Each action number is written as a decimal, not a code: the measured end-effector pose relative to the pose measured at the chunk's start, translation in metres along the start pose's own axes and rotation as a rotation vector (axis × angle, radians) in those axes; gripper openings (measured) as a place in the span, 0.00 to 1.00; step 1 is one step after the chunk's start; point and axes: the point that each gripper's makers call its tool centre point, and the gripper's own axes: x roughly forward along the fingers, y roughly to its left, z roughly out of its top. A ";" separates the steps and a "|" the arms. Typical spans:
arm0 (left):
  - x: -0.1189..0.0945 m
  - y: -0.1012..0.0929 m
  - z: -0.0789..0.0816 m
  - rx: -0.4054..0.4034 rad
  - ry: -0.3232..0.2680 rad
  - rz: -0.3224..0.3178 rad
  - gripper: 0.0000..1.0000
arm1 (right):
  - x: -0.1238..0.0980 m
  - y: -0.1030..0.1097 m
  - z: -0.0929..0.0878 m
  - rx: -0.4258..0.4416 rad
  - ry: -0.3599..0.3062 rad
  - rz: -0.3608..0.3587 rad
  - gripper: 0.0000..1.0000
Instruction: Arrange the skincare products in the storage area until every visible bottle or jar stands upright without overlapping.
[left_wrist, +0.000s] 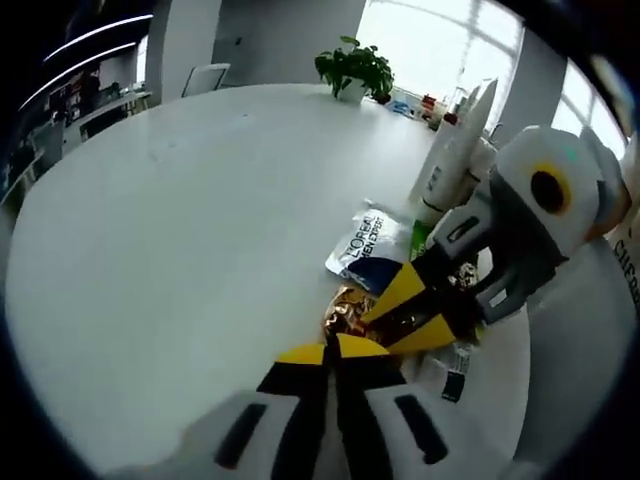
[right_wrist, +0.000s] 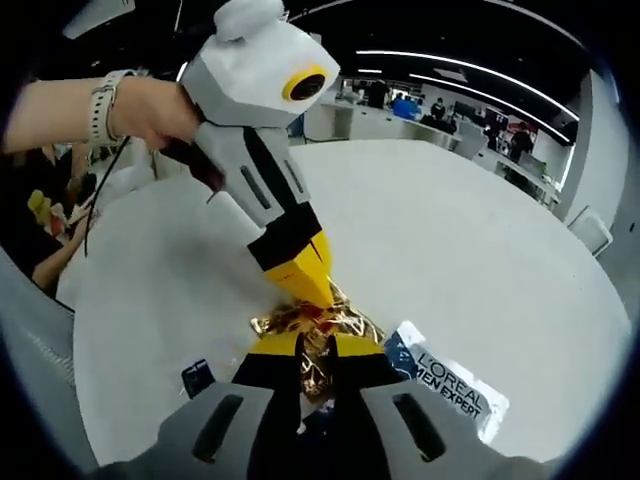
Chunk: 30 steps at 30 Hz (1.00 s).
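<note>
Both tongs met at a crumpled gold foil packet (right_wrist: 318, 328) lying on the white worktop (left_wrist: 180, 250). The left tongs (left_wrist: 330, 350) were closed, tips touching the foil. The right tongs (right_wrist: 318, 345) were closed on the packet. A L'Oréal sachet (right_wrist: 450, 390) lay just beside. White tubes (left_wrist: 450, 150) stood upright nearby.

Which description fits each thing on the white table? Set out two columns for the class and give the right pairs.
Things:
1. gold foil packet
2. white tube
3. potted plant
4. L'Oreal sachet

Descriptions:
A. green leaves, at the far edge of the table
B. lying flat, printed with dark lettering
C. crumpled, where both grippers meet
D. standing tall beside the sachet

Pairs: 1-C, 2-D, 3-A, 4-B
</note>
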 end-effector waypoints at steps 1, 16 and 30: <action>0.000 -0.002 0.000 0.004 0.000 0.002 0.02 | 0.000 0.000 0.000 0.008 -0.003 0.002 0.10; -0.011 -0.007 0.009 0.162 -0.035 0.079 0.16 | 0.000 0.000 -0.001 0.041 -0.004 0.012 0.10; -0.001 -0.008 -0.007 0.209 0.009 0.105 0.18 | 0.000 -0.001 -0.001 0.039 -0.002 0.012 0.10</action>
